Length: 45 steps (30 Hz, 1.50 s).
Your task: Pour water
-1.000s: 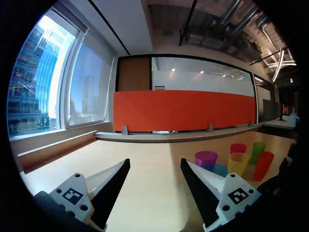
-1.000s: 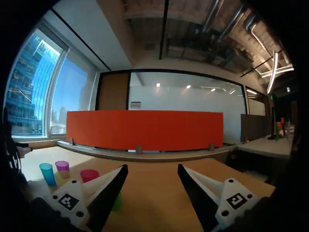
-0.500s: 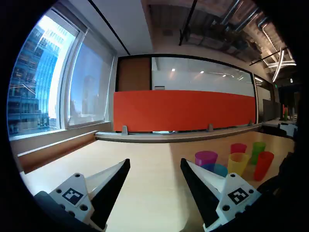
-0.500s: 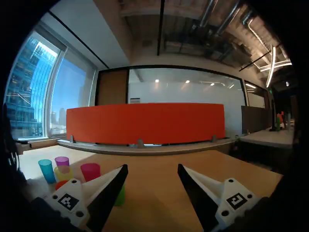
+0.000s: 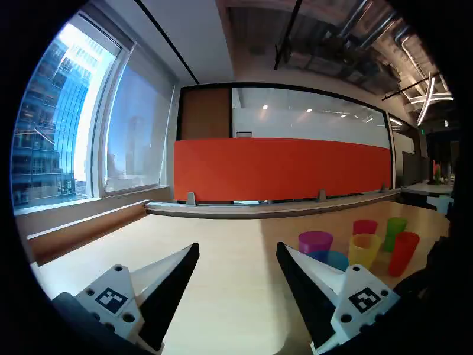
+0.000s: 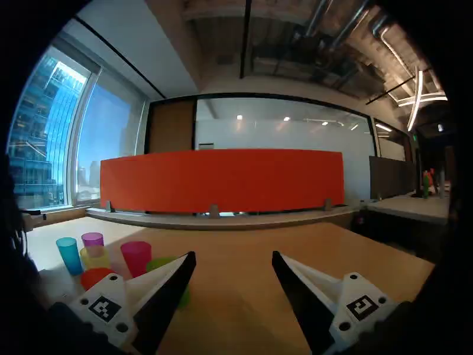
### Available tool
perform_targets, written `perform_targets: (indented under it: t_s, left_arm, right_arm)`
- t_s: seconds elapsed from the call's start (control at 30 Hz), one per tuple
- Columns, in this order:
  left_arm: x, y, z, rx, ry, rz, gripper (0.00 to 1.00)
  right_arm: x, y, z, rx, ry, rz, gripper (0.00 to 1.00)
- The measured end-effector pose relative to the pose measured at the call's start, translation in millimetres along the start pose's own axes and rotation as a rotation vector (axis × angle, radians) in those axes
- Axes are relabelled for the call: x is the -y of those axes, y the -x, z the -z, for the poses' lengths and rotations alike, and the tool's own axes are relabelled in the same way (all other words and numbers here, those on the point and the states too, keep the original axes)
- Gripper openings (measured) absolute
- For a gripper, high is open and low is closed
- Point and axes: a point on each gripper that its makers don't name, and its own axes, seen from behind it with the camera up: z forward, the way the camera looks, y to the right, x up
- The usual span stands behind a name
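Coded marker [image 6: 104, 308] on right tool [image 6: 233, 255]

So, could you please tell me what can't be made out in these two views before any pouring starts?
- Left gripper view: the blue cup sits mostly behind a finger of the left gripper.
- Right gripper view: the green cup and red cup are partly covered by a finger of the right gripper.
- Both views: every cup shows nearly side-on, so its walls hide any water inside.
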Motion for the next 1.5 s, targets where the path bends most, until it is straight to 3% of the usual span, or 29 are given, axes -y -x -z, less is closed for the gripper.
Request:
perform_targets:
  t_s: [1.5]
  left_arm:
    - [0.8,0.2,-0.4,0.000,0.000,0.000,0.97]
  right_arm:
    - [1.5,2.5,0.8,0.009,0.011,0.010,1.00]
